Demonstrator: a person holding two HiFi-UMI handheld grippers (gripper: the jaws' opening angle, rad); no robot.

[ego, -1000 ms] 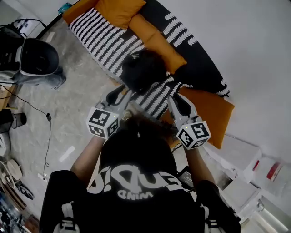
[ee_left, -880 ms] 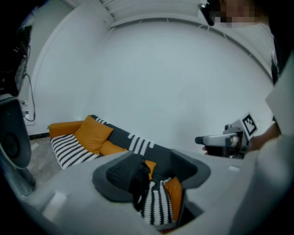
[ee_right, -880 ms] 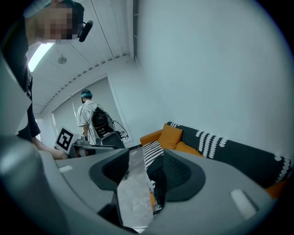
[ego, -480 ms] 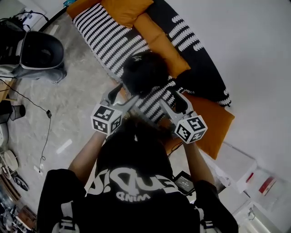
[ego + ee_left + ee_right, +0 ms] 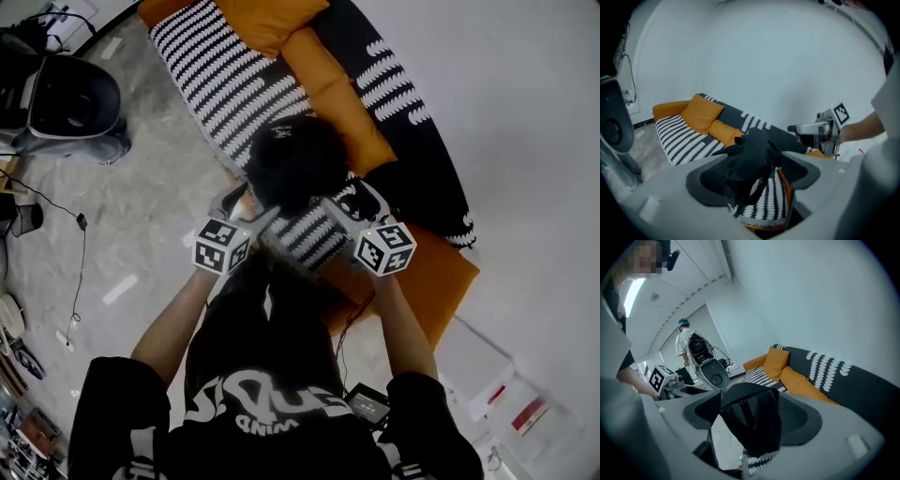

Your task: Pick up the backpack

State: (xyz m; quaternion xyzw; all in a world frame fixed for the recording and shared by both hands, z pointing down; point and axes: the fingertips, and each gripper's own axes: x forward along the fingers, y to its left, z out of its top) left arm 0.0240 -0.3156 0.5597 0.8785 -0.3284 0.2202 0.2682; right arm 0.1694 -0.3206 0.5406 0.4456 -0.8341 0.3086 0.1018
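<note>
- Bottom of the head view: the person's black printed shirt. Both forearms reach up toward frame centre.
- Left tool: just left of centre. Jaws are spread wide and opening. In the left gripper view the backpack stands in the gap, and neither pad visibly presses on it.
- Right tool: just right of centre. Jaws are apart and opening. In the right gripper view black backpack fabric fills the gap, with no pinch visible.
- Backpack: black and slumped, at centre frame, just above and between the two tools. It rests on the sofa's striped seat.
- Sofa: the black-and-white striped seat runs to the upper left. Orange cushions lie along its dark back.
- Floor: pale and marbled, at frame left, with a thin cable across it.
- Wall: plain white, on the right side.
</note>
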